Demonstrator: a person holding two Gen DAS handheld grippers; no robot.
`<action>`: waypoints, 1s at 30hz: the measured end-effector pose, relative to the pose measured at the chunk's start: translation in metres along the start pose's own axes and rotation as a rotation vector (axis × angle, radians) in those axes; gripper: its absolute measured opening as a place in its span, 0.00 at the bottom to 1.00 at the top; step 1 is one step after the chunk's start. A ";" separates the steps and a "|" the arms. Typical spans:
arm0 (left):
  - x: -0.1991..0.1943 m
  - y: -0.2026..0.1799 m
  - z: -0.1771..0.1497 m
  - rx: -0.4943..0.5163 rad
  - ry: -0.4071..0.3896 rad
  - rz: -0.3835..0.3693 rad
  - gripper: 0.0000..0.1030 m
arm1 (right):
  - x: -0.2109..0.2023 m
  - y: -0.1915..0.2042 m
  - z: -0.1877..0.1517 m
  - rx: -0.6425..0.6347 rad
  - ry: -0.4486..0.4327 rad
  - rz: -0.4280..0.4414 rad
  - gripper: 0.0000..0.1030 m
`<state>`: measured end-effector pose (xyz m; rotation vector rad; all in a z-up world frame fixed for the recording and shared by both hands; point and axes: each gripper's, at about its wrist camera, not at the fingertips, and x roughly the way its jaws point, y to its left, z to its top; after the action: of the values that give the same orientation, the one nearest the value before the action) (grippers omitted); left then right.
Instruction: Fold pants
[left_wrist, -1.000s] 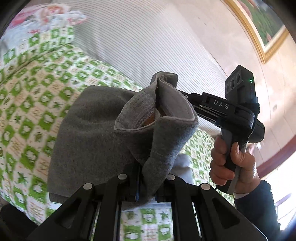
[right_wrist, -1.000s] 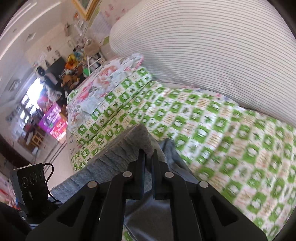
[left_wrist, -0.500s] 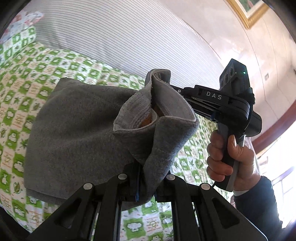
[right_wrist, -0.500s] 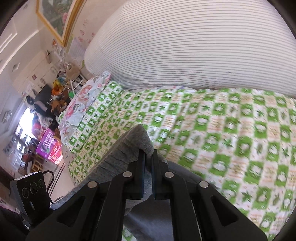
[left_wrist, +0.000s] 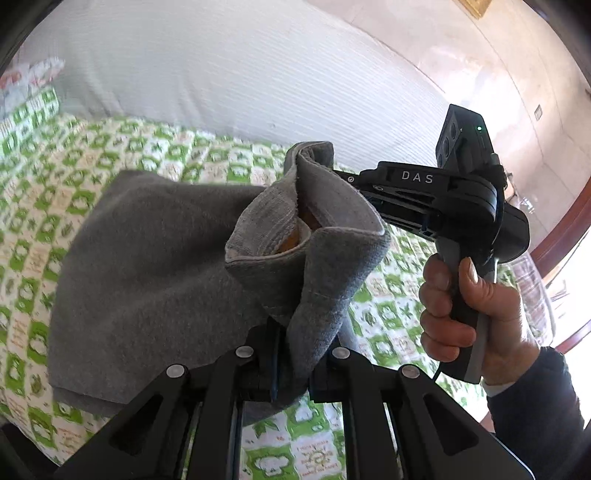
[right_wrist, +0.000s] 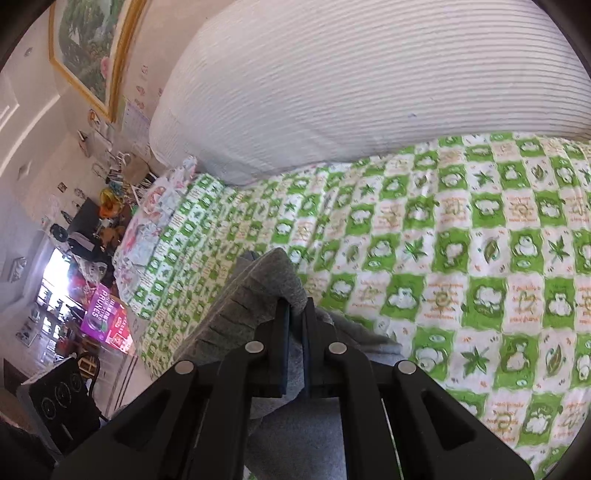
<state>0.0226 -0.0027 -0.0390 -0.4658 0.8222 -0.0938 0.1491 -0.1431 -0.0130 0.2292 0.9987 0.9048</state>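
The bed (left_wrist: 122, 158) carries a green-and-white checked quilt (right_wrist: 480, 258) that fills most of both views. A large white striped bolster (right_wrist: 351, 74) lies along the far edge of the quilt. A floral pillow (right_wrist: 147, 221) sits at the far left end of the bed in the right wrist view.

The grey pants (left_wrist: 155, 266) lie partly on the quilt, with the main body spread flat to the left in the left wrist view. The waistband end (left_wrist: 314, 221) is raised off the quilt and bunched into an open loop, with an orange lining visible inside.

The left gripper (left_wrist: 295, 354) is closed on a fold of the pants at the near edge of the raised section; cloth fills the gap between the jaws. The right gripper (right_wrist: 295, 325) is closed on the ribbed waistband, with cloth pinched between its narrow jaws. In the left wrist view the right gripper body, marked DAS, enters from the right and disappears behind the raised cloth. The right hand (left_wrist: 476, 314) grips its handle.

A framed picture (right_wrist: 88, 48) hangs on the wall at far left. A purple box (right_wrist: 107, 321) sits on the floor.
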 end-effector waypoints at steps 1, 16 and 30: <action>-0.004 -0.001 0.000 0.006 -0.011 0.009 0.09 | 0.000 0.001 0.001 -0.002 -0.012 0.012 0.06; 0.016 -0.025 -0.013 0.118 0.088 0.055 0.39 | -0.012 -0.041 -0.021 0.086 0.042 -0.082 0.21; -0.014 -0.006 -0.015 0.066 0.112 -0.020 0.56 | -0.070 -0.030 -0.036 0.112 -0.059 -0.304 0.36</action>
<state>0.0028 -0.0098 -0.0359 -0.4095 0.9211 -0.1665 0.1210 -0.2222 -0.0058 0.1909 0.9983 0.5637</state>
